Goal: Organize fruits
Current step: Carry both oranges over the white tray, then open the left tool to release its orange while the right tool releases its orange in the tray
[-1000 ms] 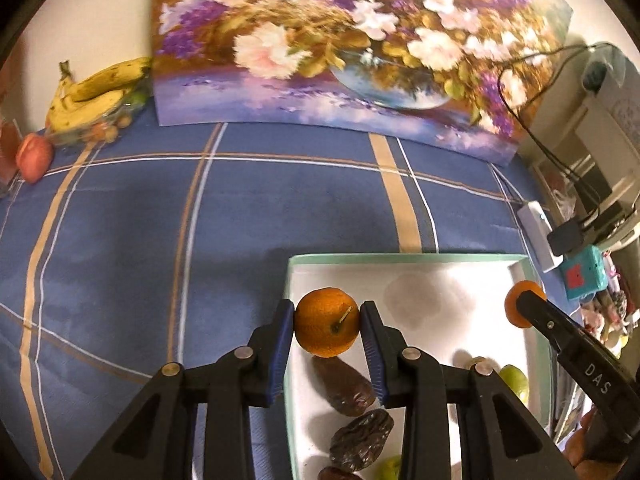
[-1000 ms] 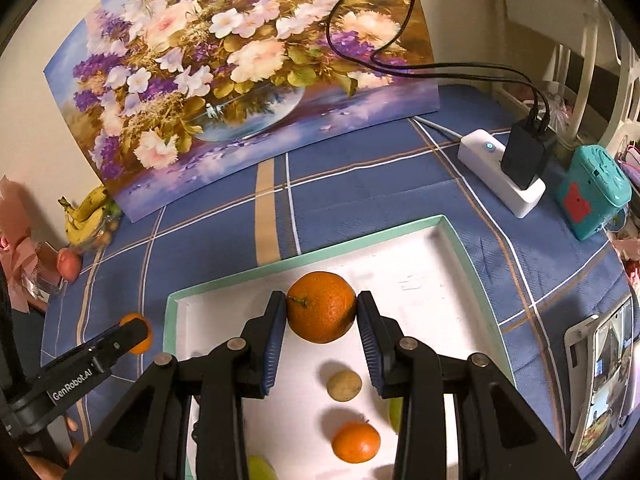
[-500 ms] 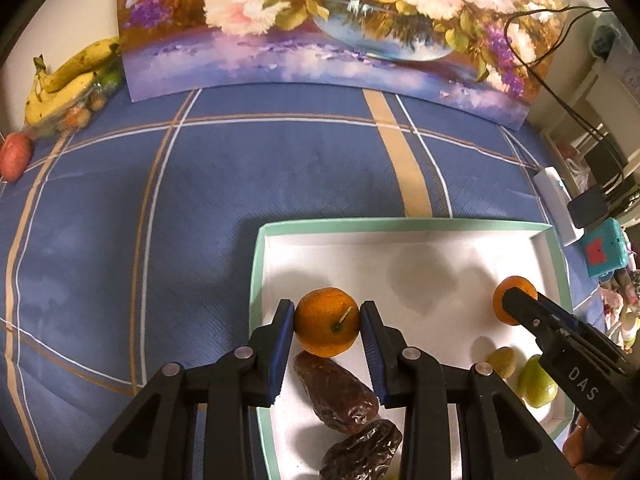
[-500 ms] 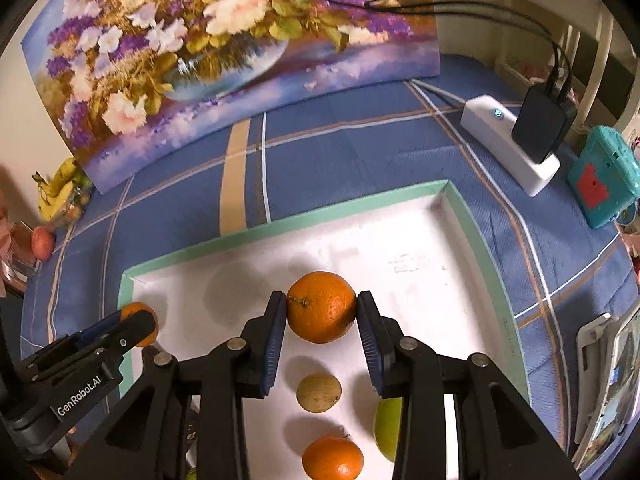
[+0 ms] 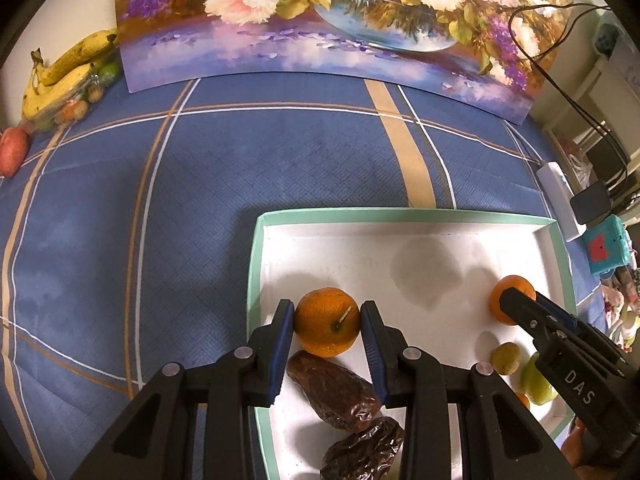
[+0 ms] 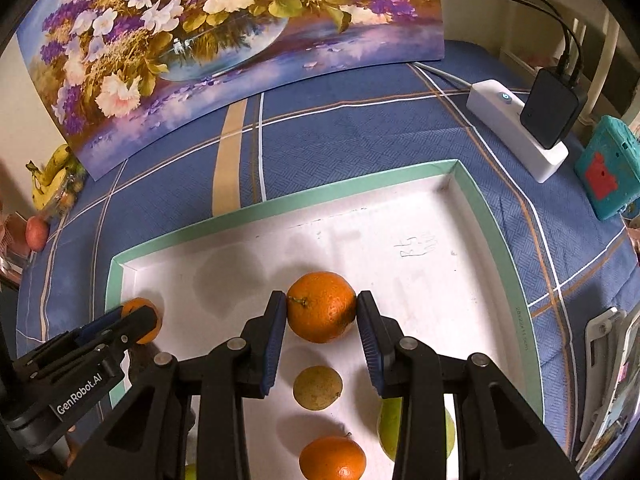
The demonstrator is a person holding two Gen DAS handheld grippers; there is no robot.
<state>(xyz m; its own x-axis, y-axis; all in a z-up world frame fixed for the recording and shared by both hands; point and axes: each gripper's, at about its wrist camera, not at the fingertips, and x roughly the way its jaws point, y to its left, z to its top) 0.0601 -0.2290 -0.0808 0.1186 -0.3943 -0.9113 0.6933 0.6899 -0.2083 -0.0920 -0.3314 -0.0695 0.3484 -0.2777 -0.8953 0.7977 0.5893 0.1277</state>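
The right tool [image 6: 321,312] partly hides a green fruit [image 6: 390,428].

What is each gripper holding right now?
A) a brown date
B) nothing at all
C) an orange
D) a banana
C: the left gripper pinches an orange between its blue fingers over the white tray, and the right gripper pinches another orange the same way.

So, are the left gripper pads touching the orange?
Touching. In the left wrist view both blue pads of the left gripper press against the sides of the orange, no gap visible.
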